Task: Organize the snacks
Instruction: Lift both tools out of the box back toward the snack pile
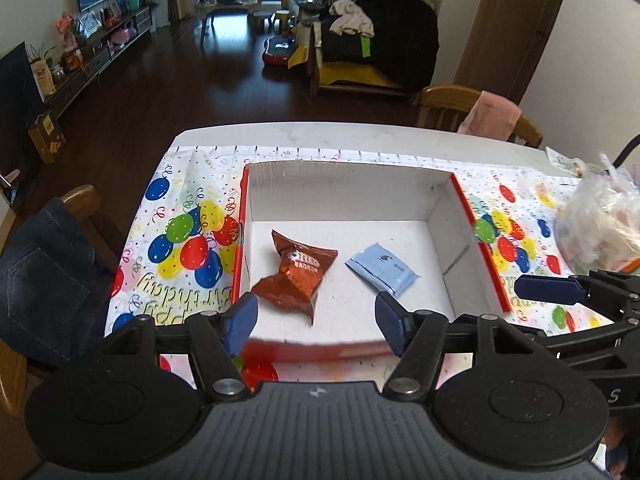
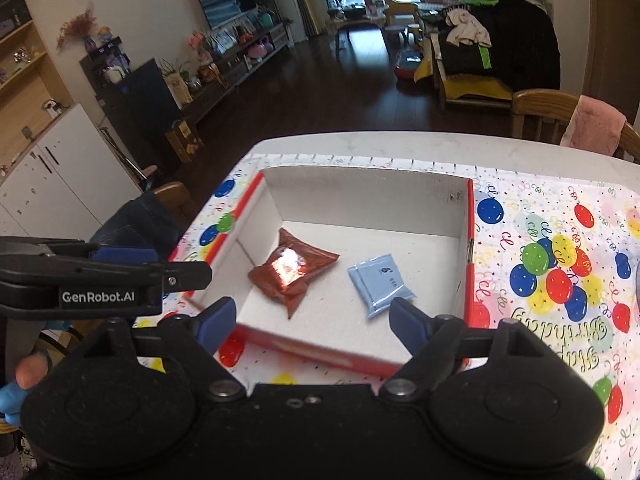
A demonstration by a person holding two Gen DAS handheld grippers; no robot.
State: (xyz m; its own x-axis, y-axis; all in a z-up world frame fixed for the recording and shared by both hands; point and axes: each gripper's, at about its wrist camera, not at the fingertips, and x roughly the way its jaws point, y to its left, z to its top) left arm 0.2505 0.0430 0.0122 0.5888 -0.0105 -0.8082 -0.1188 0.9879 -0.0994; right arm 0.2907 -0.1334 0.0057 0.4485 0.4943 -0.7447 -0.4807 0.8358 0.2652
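The box (image 1: 460,216) is open on top, so a gripper can come in from above. Its walls close all four sides. Inside, a red packet (image 1: 298,270) and a blue packet (image 1: 382,268) lie apart, with bare floor between them and along the far wall.

Two snack packets in one box

One red-brown packet (image 1: 298,270), one pale blue packet (image 1: 382,268), one red-edged white box (image 1: 348,192), one clear plastic bag (image 1: 600,224).
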